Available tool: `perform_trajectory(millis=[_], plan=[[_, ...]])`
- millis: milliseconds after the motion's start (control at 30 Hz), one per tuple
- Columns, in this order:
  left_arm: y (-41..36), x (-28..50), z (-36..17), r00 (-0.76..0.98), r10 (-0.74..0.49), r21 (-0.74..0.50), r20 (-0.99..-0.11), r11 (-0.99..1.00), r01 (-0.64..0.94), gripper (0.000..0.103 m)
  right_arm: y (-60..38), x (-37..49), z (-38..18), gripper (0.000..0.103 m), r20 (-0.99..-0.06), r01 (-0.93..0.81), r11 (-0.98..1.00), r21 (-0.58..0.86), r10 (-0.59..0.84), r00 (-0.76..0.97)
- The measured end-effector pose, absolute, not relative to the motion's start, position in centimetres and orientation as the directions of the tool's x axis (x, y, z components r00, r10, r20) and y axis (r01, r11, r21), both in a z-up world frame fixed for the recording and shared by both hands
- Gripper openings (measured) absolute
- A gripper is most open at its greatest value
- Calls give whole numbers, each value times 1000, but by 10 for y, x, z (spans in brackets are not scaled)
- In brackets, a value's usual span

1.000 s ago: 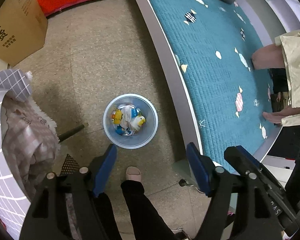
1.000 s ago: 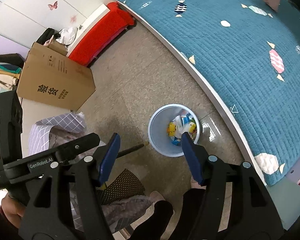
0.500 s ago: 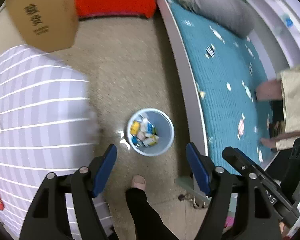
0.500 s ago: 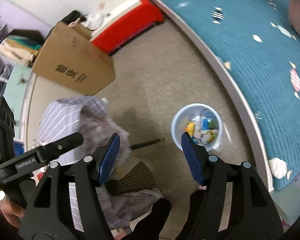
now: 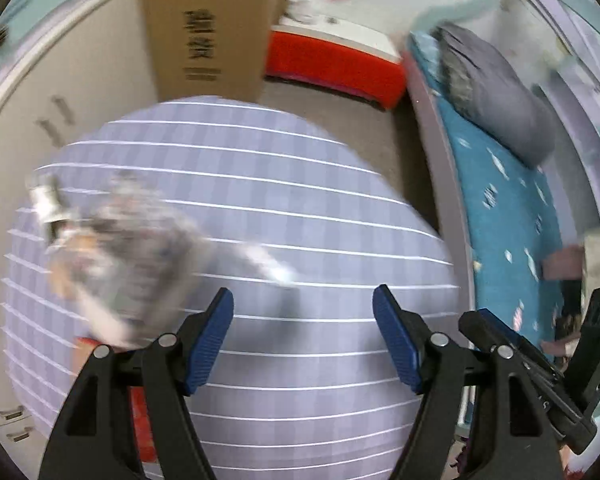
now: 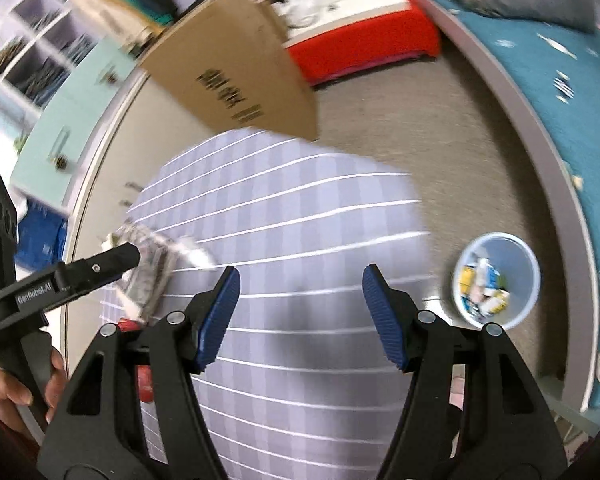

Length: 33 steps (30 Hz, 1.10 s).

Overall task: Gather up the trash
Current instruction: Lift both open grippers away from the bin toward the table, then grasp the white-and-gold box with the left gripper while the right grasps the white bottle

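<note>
A table with a lilac checked cloth (image 5: 260,240) fills both views. A blurred heap of crumpled wrappers and plastic (image 5: 128,256) lies on its left part; it also shows in the right wrist view (image 6: 152,272). My left gripper (image 5: 303,332) is open and empty above the cloth, right of the heap. My right gripper (image 6: 300,312) is open and empty over the cloth. A pale blue trash bin (image 6: 496,280) with several wrappers inside stands on the floor at the right.
A large cardboard box (image 6: 236,76) stands behind the table. A red low bench (image 5: 332,68) is at the back. A bed with a teal quilt (image 5: 508,216) runs along the right. Cabinets (image 6: 68,128) line the left wall.
Both grippers have swung up and left from above the bin on the floor to above the table. The bin has left the left wrist view. Both stay open.
</note>
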<state>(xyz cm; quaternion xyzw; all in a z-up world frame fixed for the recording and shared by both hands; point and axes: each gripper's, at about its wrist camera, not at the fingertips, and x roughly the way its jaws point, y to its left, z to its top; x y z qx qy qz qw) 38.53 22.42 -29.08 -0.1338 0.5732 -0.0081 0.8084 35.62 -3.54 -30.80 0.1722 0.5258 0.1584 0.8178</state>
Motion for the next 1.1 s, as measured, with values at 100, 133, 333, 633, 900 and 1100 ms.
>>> perform_trajectory(millis=[100,133,333,633,900,1100], plan=[[282,378,-292,349,-136,-216,-927,955,-203,71,20,362,-313,63,-811,-148,893,424,448,376],[296,375,-293,352,-125,-212,-928,952,-221,71,34,363,-315,63,-815,-168,896,412,445,372],[383,360,-309,346,-106,-230,-932,912,-339,71,100,377,-329,63,-848,-260,909,325,402,345],[452,362,-333,345,-88,-245,-935,862,-444,71,142,402,-353,49,-898,-340,920,194,306,316],[459,392,-361,271,-10,-116,-962,919,-377,71,149,409,-358,33,-904,-353,911,213,322,283],[457,404,-374,256,42,-48,-966,942,-333,71,150,413,-358,33,-901,-326,912,247,340,268]])
